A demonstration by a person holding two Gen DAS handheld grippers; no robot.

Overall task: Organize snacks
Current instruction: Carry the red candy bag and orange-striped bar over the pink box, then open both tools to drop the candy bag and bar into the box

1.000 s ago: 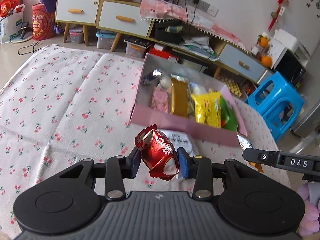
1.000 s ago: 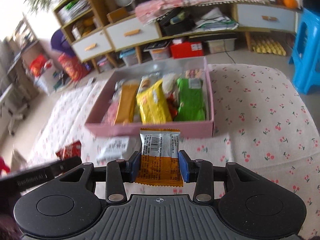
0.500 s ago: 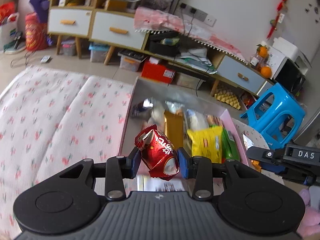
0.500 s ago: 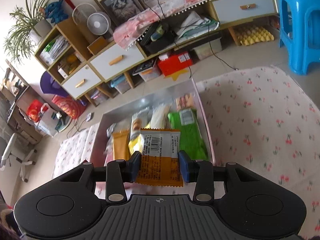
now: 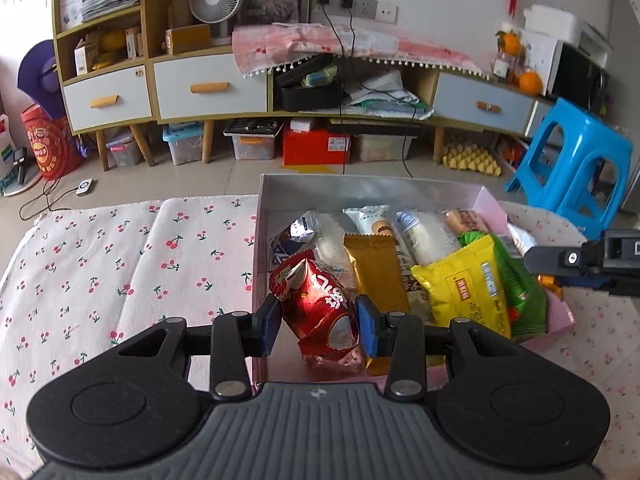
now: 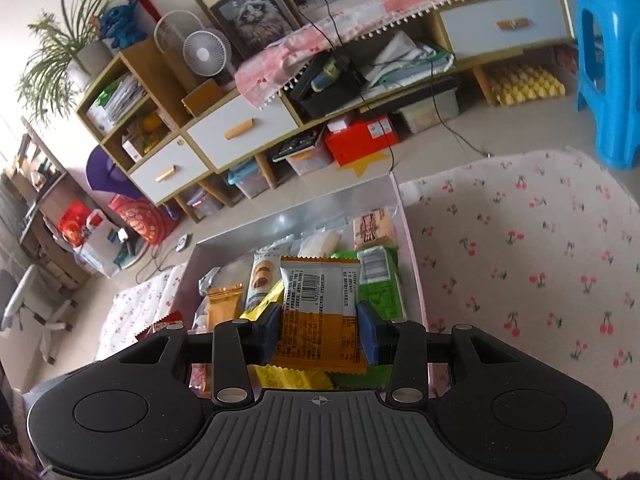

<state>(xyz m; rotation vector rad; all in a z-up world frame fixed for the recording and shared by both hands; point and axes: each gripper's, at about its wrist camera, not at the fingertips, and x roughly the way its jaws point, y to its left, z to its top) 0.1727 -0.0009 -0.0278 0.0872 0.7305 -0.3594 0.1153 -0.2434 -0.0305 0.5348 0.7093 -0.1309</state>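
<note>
Packets crowd the pink box [image 5: 558,322] (right half fullest); its near-left corner lies bare.

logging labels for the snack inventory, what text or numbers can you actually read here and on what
No text reads with certainty.
Red snack packet in the left claw: large white characters, crumpled, not legible.
Orange snack packet in the right claw: barcode and fine print, too small.
Yellow packet: label too blurred.

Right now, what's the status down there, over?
Left hand-held gripper shut on crinkled red foil snack packet. Right hand-held gripper shut on orange-and-white snack wrapper. Both over crowded pink cardboard box.
</note>
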